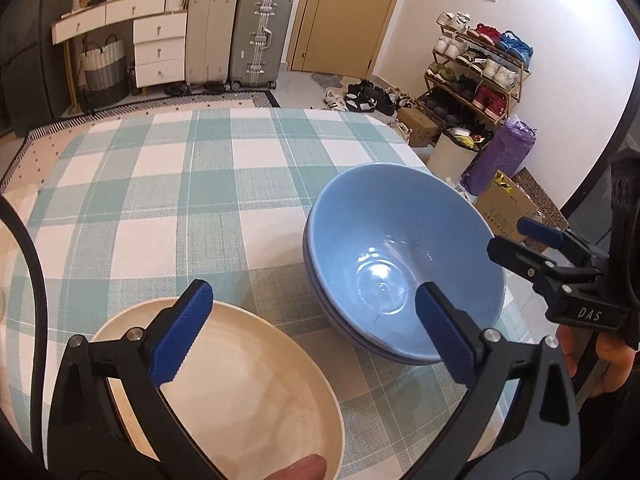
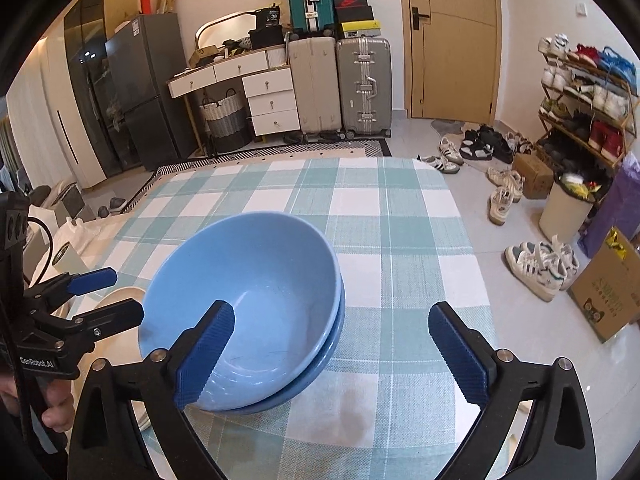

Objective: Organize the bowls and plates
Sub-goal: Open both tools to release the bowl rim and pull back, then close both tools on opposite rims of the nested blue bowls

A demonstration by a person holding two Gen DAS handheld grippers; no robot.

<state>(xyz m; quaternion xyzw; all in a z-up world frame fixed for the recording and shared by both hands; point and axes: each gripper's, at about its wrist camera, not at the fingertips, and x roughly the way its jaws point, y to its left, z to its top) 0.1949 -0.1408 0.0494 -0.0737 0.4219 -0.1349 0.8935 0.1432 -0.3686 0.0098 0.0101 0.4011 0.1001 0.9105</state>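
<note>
Left claw (image 1: 314, 334) & right claw (image 2: 330, 350) both gape wide, empty; blue bowls (image 2: 244, 312) sit nested, cream plate (image 1: 240, 392) just beside them on worktop (image 1: 180, 200) — prob. sorted by type.

"DAS" stood in white on the black body of the right gripper (image 1: 516, 246) | "GenRobot.AI" ran in white along the black body of the left gripper (image 2: 106, 294) | "36" showed on a dark box (image 2: 272, 16) atop the white dresser (image 2: 256, 80) | printing on the cardboard boxes (image 2: 608, 300) was too blurred to read
</note>
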